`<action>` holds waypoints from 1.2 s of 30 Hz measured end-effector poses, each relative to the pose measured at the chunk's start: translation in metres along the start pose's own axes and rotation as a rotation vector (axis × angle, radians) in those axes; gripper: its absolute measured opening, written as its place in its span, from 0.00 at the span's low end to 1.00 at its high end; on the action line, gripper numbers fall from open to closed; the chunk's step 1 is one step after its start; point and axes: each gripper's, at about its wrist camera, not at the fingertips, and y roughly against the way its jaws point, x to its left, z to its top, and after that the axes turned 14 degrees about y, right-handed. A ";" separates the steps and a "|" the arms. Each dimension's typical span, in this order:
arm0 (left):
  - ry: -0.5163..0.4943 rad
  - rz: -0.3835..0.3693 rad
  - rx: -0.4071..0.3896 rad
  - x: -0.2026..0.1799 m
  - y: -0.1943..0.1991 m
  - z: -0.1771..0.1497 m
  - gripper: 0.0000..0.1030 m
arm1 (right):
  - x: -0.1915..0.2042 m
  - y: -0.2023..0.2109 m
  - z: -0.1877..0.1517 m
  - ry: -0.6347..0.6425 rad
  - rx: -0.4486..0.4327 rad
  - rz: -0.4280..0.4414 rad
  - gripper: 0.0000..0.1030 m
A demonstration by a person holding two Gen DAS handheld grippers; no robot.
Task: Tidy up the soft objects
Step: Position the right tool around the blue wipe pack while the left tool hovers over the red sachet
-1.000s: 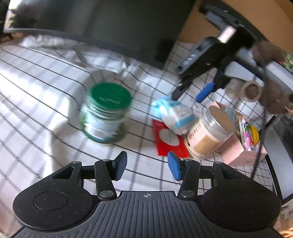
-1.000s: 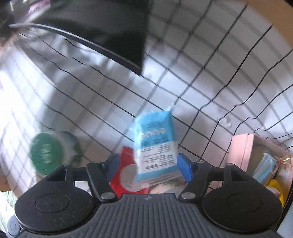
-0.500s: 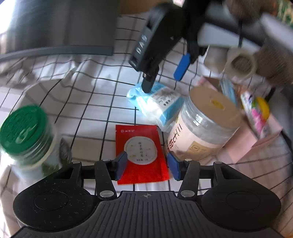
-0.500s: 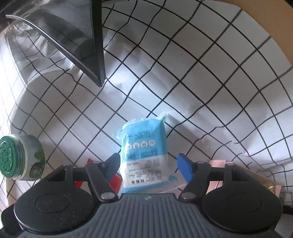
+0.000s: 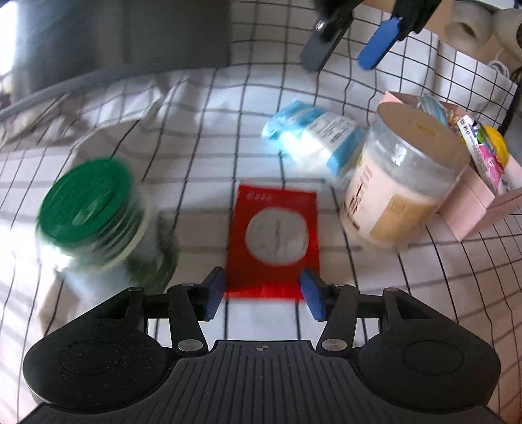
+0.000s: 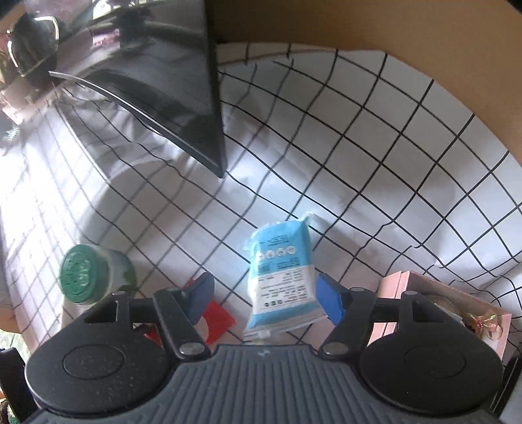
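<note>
A flat red packet (image 5: 274,238) lies on the checked cloth (image 5: 228,130). My left gripper (image 5: 262,295) stands open, its blue fingertips on either side of the packet's near edge. A blue and white tissue pack (image 5: 313,140) lies just beyond it, leaning against a clear jar (image 5: 407,182). My right gripper (image 5: 347,49) hangs open above that pack, clear of it. In the right wrist view the tissue pack (image 6: 280,277) shows below and between the open right gripper (image 6: 264,298), and a corner of the red packet (image 6: 218,318) peeks out beside the left finger.
A green-lidded jar (image 5: 88,199) stands left of the packet and shows blurred. The clear jar has a tan lid. A pink box (image 5: 483,208) holding small packs sits at the right. A dark monitor (image 6: 146,81) stands at the back, with tape rolls (image 5: 466,26) at the far right.
My left gripper swung right and down from the green jar to the red packet, whose edge now lies between its fingers. My right gripper rose away from the tissue pack.
</note>
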 end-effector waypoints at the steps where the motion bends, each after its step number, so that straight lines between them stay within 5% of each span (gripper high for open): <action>1: 0.016 -0.011 -0.002 0.003 0.005 -0.002 0.49 | 0.002 0.004 0.000 0.001 -0.017 0.004 0.67; 7: 0.015 -0.045 -0.075 -0.006 0.008 0.017 0.49 | 0.013 0.015 -0.001 0.017 -0.075 0.025 0.68; 13: -0.013 -0.003 0.014 -0.021 -0.026 0.032 0.49 | 0.007 0.018 -0.004 0.043 -0.080 0.006 0.68; 21: -0.056 -0.061 0.057 -0.023 -0.031 0.030 0.70 | -0.015 -0.001 -0.010 0.001 -0.054 0.011 0.68; 26: -0.033 -0.016 0.031 -0.018 -0.028 0.032 0.57 | -0.020 -0.010 -0.011 -0.014 -0.043 0.027 0.68; 36: 0.019 -0.039 -0.008 -0.013 -0.035 0.038 0.59 | -0.028 -0.022 -0.013 -0.040 -0.016 0.046 0.69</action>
